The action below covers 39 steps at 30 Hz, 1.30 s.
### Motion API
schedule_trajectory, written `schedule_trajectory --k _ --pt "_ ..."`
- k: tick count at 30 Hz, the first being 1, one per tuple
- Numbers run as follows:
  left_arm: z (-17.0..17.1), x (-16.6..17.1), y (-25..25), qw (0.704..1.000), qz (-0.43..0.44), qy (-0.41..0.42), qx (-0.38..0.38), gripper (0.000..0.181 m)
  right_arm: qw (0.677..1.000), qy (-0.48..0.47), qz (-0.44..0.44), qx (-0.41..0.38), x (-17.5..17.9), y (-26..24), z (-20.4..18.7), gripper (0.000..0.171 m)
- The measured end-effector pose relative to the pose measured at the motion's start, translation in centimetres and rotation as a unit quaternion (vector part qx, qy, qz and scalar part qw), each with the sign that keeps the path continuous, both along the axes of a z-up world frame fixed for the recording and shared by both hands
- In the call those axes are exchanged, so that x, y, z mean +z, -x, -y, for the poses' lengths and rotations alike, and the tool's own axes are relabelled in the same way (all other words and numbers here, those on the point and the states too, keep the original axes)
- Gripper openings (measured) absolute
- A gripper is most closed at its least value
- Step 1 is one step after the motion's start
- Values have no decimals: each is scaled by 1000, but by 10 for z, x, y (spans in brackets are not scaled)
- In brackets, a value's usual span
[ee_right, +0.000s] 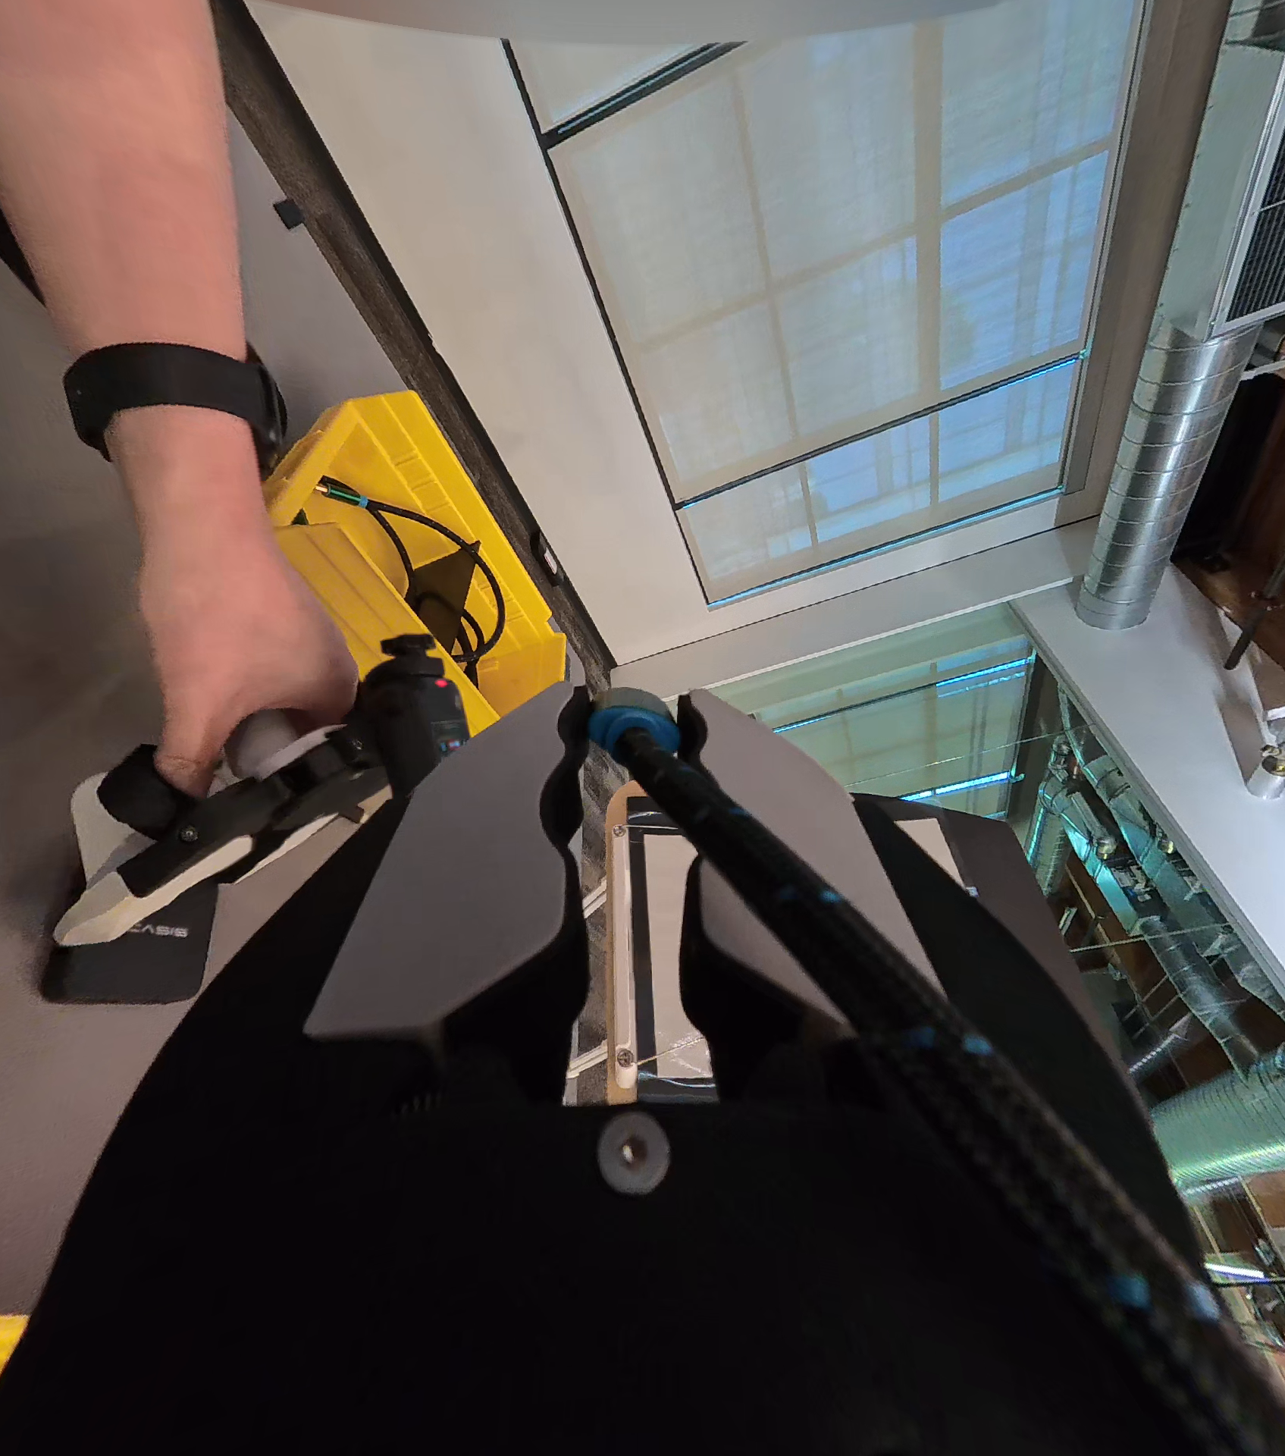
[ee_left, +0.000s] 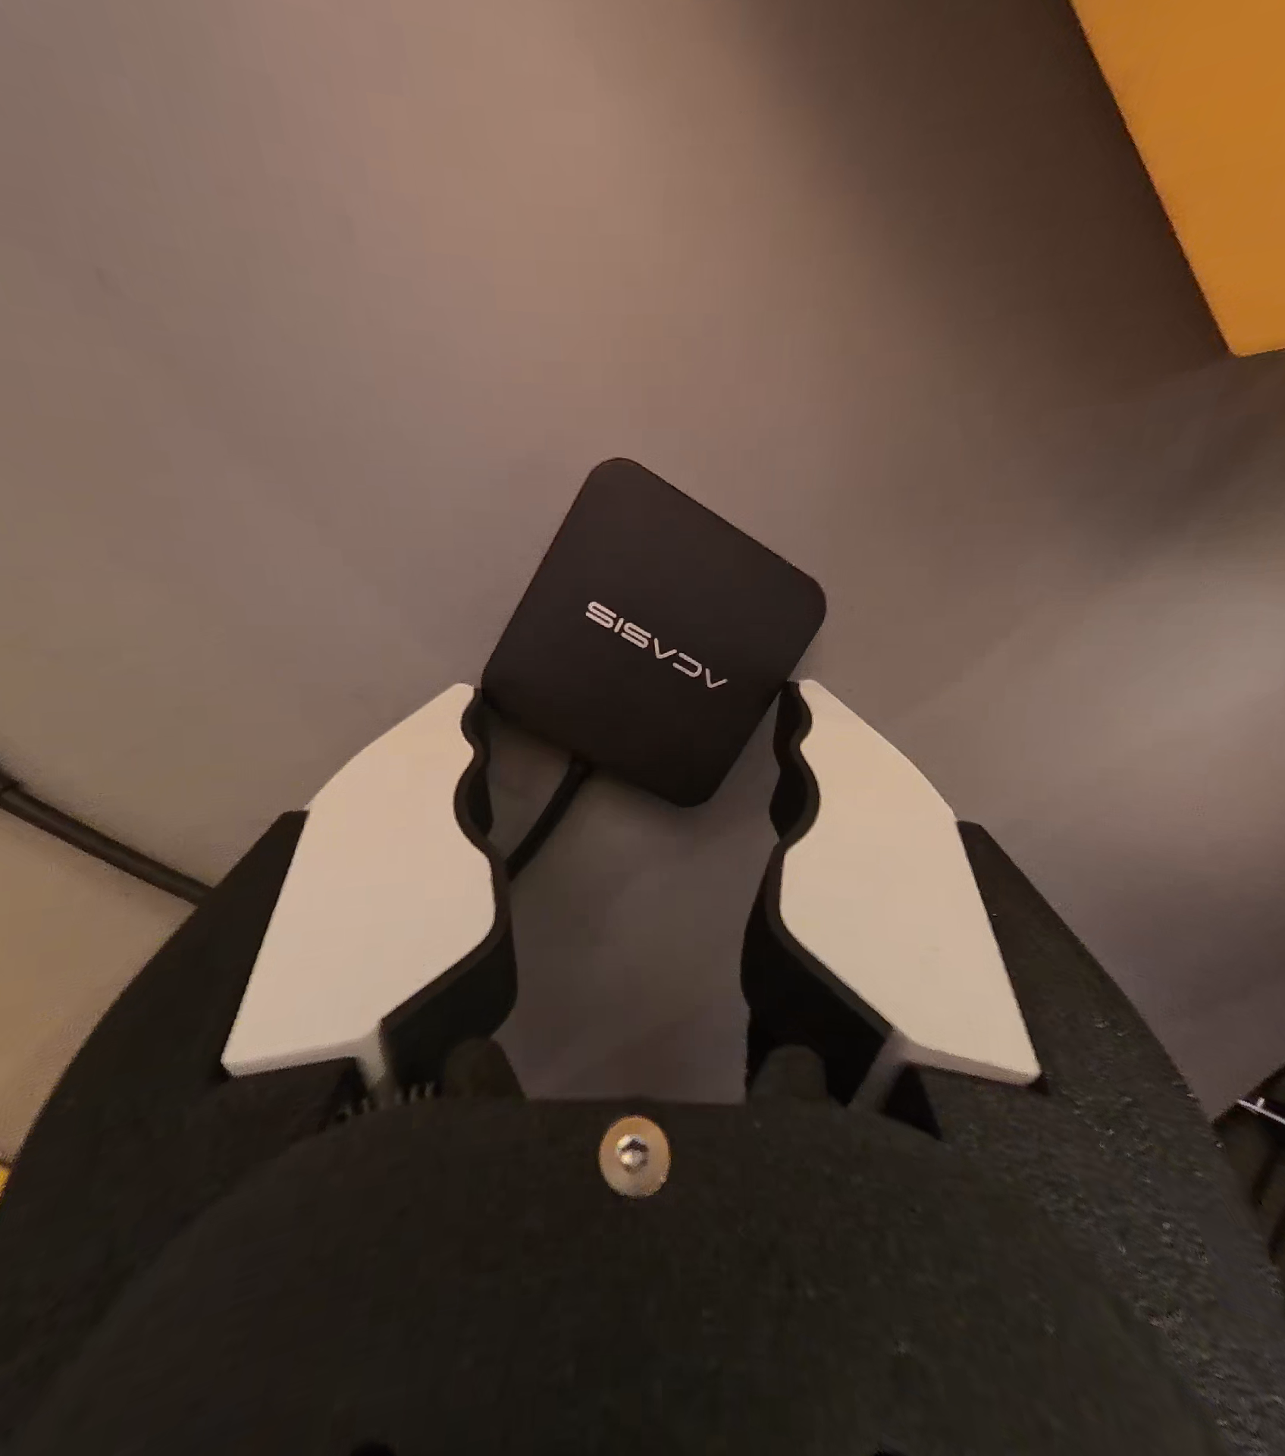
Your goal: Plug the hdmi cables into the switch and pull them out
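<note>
- Left wrist view: left tool spread open, straddling black switch at 12 o'clock on grey worktop.
- Right tool clamped on HDMI cable; switch toward 9 o'clock.

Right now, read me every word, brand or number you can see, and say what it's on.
Black switch: one white printed brand word on its top, legible, but I won't repeat it.
hdmi cable in the right gripper: no writing.
Yellow bin: none readable.
</note>
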State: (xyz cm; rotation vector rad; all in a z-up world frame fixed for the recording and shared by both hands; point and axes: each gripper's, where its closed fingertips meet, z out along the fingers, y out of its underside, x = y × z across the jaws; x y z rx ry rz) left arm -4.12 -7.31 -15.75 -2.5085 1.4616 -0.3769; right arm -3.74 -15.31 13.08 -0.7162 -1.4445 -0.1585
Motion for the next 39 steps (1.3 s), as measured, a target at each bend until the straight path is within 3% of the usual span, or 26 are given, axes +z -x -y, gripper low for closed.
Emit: schedule_trajectory --k 5,9,15,19,21,23,27,30,36,39 --pt "-4 7 5 1000 -16 17 5 69 1000 1 5 0 -2 2 0 22" --pt "2 12 20 998 -44 20 -33 66 1000 1 2 2 -1 1 0 22" --pt "-6 5 55 981 -139 -75 -114 50 1000 2 -1 1 0 -1 -1 22" --pt "-1 -3 53 986 -115 -47 -107 52 1000 3 1 0 -1 -1 -1 22" --pt "1 -4 52 989 -102 -27 -103 40 1000 4 2 -1 -2 -1 -2 22" --pt "-1 -3 56 990 -103 -26 -96 14 1000 5 2 -1 -2 -1 -3 22" --pt "9 -3 54 993 -89 -11 -82 8 1000 9 3 -4 -4 -2 -6 22" --pt "13 -4 53 980 -105 -51 -162 5 1000 12 6 -5 -6 -1 -8 22" --pt "14 -3 54 916 -144 -129 -351 4 1000 14 11 -3 -9 2 -8 22" --pt "9 -3 56 927 -132 -86 -340 4 1000 14 10 -4 -8 2 -8 22"
